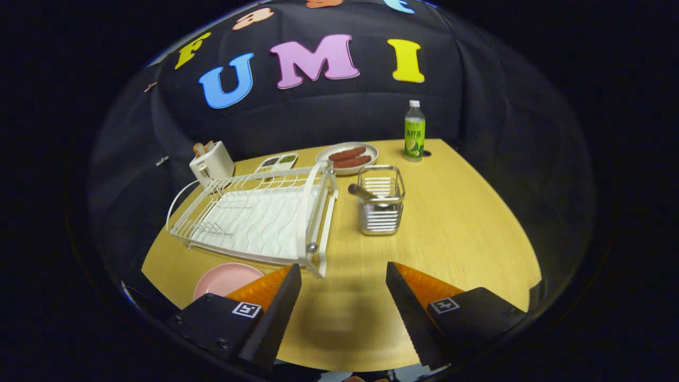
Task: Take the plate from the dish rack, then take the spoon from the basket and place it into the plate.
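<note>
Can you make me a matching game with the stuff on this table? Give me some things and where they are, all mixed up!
Things:
1. pink plate
2. spoon
3. green bottle
4. toaster

Places:
A. inside the metal basket
B. at the far edge of the table, by the black wall
C. on the table, in front of the dish rack, beside one of the fingers
D. behind the dish rack's far corner

Pairs: 1-C, 2-A, 3-B, 4-D.

The gripper is open, its fingers holding nothing.
</note>
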